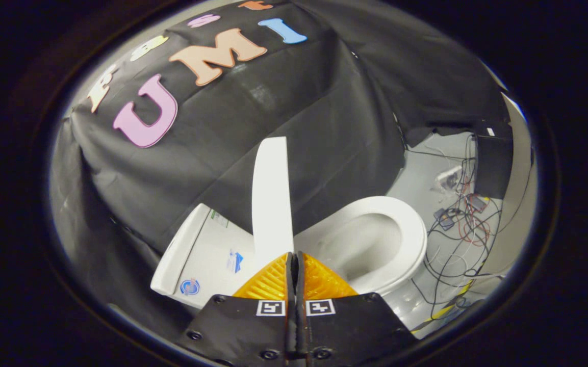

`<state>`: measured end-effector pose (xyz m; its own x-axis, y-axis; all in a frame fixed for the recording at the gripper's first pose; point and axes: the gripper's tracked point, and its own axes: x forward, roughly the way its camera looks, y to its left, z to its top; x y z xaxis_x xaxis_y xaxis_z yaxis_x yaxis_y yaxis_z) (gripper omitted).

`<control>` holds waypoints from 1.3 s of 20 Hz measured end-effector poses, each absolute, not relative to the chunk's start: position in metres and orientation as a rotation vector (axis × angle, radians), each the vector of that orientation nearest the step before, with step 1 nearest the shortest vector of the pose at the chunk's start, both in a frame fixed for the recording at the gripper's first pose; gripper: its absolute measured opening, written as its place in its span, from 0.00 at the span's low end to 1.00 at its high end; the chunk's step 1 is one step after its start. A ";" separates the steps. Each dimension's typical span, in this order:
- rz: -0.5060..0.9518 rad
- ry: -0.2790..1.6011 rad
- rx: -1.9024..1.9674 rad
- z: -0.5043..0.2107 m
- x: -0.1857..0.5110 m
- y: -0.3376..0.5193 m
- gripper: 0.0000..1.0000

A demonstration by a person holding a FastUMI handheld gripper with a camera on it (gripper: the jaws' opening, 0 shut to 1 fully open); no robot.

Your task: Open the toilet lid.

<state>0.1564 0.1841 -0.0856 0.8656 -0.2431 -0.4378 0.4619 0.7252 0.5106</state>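
White lid (272, 199) stands raised, seen edge-on, just ahead of hand-held gripper (294, 260), long axis running up and away from fingertips. Fingers pressed together, pinching nothing; whether tips touch lid's lower edge, cannot tell. Tank (199, 255) lies left of lid, seat (416, 239) and open bowl right. Judgement: lid near fully open, needs only slight push toward tank

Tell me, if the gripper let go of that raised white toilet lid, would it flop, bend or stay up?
The toilet lid looks like rigid moulded plastic, so it probably won't bend. It stands nearly upright, edge-on just beyond the closed gripper, so it would likely swing on its hinge rather than slide. Its glossy surface may be slippery for the fingers.
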 end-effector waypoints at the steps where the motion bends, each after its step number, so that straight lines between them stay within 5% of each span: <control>1: -0.401 0.365 0.631 -0.085 0.155 0.184 0.01; 26: -0.335 0.373 0.293 -0.046 0.182 0.231 0.01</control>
